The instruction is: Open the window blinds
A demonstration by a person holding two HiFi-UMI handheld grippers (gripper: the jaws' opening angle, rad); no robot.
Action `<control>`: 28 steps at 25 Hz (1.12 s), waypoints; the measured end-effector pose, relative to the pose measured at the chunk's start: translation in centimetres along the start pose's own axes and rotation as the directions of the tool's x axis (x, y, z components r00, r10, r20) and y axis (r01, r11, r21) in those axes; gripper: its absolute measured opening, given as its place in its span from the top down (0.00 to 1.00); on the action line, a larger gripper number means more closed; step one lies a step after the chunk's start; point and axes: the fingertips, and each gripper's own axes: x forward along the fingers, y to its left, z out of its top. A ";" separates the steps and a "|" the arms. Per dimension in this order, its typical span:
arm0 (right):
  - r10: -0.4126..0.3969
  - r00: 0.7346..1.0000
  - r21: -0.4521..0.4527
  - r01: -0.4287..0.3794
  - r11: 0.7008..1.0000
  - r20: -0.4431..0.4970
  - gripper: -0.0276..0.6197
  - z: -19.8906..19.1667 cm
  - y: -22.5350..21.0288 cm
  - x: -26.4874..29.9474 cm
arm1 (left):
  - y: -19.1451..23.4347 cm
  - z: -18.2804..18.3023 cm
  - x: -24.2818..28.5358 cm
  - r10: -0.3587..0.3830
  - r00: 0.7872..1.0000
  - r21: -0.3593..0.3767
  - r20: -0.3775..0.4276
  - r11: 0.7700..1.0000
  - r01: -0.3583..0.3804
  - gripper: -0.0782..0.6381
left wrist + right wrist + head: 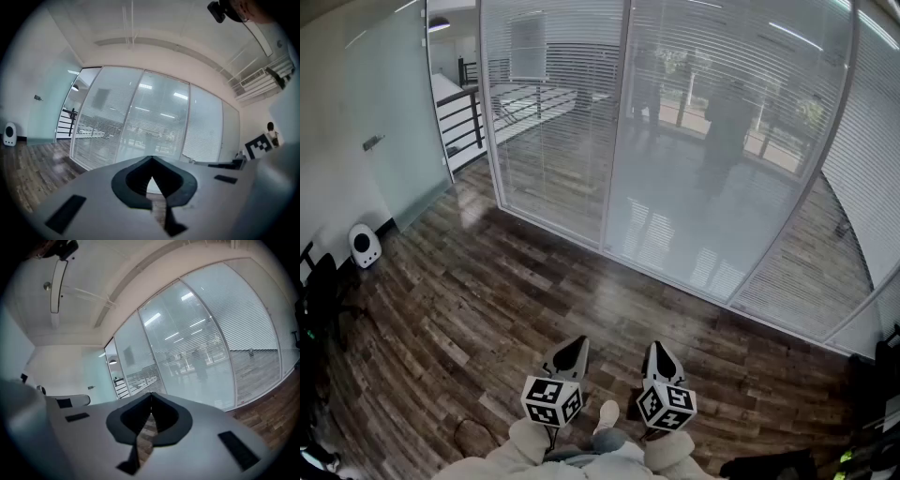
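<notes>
Both tongs are held low and close to the body, side by side above the wooden floor [487, 309] and pointed towards twelve o'clock. The left tongs [575, 347] are seen fully closed in the left gripper view, the two dark jaws meeting at their tips with nothing gripped between them – only floor and glass show through the gap behind the tips. The right tongs [659, 351] are likewise closed and empty in the right gripper view, tips together. The window blinds [551, 112] are found at twelve o'clock, well apart from both tongs, hung behind a glass wall [675, 225] that is divided by slim upright frames; the slats are lowered across every panel, and an interior with railings is dimly made out through them. A frosted glass panel [394, 122] is set at ten o'clock, and a small white device [364, 246] is stood on the floor against the wall at about nine o'clock.
</notes>
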 end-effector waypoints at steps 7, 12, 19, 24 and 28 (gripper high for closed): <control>0.019 1.000 0.016 -0.019 1.000 0.006 0.94 1.2 -2.9 7.4 | 2.3 0.3 7.2 0.026 1.000 0.013 -0.003 1.000 -0.026 0.89; 0.044 0.998 0.019 -0.045 0.999 0.037 0.94 4.4 -4.7 13.1 | 3.7 2.4 13.2 0.043 0.999 0.038 -0.003 0.998 -0.043 0.89; 0.047 0.998 0.028 -0.049 0.998 0.051 0.94 7.8 -8.7 20.6 | 4.2 5.0 22.0 0.042 0.999 0.072 0.010 0.997 -0.043 0.89; 0.043 0.998 0.030 -0.044 0.999 0.036 0.94 9.1 -11.3 25.9 | 5.2 5.7 27.9 0.036 0.999 0.067 -0.002 0.997 -0.036 0.89; 0.043 0.999 0.016 -0.043 0.999 0.017 0.94 9.3 -12.6 29.3 | 6.7 5.7 31.3 0.048 0.999 0.044 0.001 0.998 -0.048 0.89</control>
